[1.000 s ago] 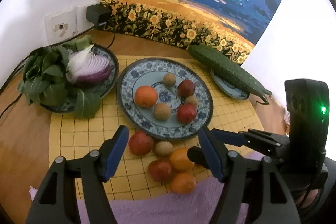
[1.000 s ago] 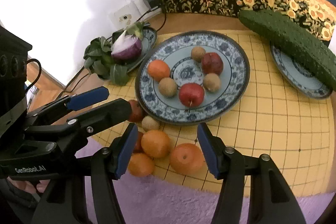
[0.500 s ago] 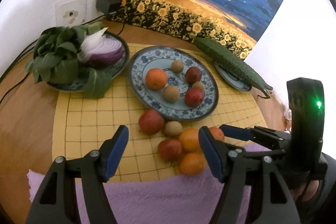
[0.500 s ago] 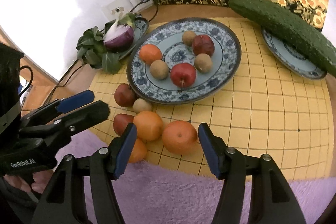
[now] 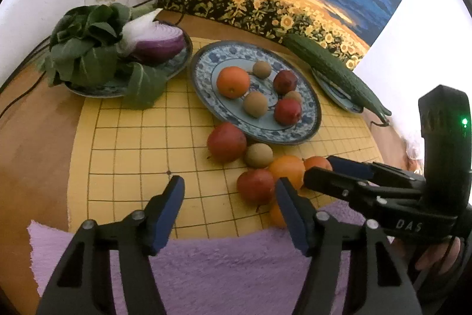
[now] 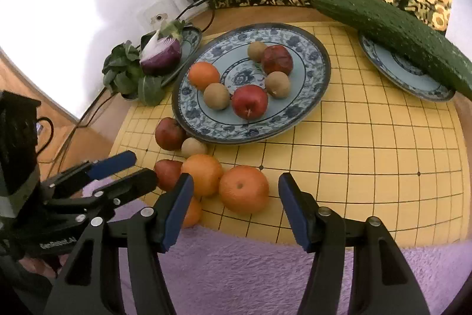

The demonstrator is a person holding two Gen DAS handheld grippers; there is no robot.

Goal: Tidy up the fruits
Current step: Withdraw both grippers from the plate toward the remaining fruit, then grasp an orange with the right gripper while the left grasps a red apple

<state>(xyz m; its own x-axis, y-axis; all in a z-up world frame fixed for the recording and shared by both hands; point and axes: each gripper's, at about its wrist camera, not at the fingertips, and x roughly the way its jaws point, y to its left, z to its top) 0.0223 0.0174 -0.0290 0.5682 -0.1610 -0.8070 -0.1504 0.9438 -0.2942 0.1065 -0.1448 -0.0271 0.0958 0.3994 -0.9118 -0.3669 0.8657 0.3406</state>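
Currently I see both grippers hanging over the loose fruit pile at the near edge of the yellow grid mat (image 6: 368,155).

Left gripper (image 5: 230,197): fingers part open, have just been closing a bit, nothing between them but bare mat. Its right fingertip sits just beside a red apple (image 5: 255,185).

Right gripper (image 6: 236,197): fingers part open, just closed slightly, framing a big orange (image 6: 243,188). Pads not touching it, so nothing gripped.

Loose pile on the mat, in front of the large blue plate (image 6: 312,49): big orange, second orange (image 6: 202,174) touching it, a third one mostly hidden behind the right gripper's left finger, two red apples, one small brown fruit (image 6: 193,147).

On the plate: one orange, two red fruits, three small brown ones.

Cucumber (image 6: 392,31) lies across a small plate (image 6: 413,84) at right. Half red onion (image 6: 161,55) and leafy greens (image 6: 126,73) share a plate at left. Purple towel (image 6: 250,270) covers the near tabletop edge.
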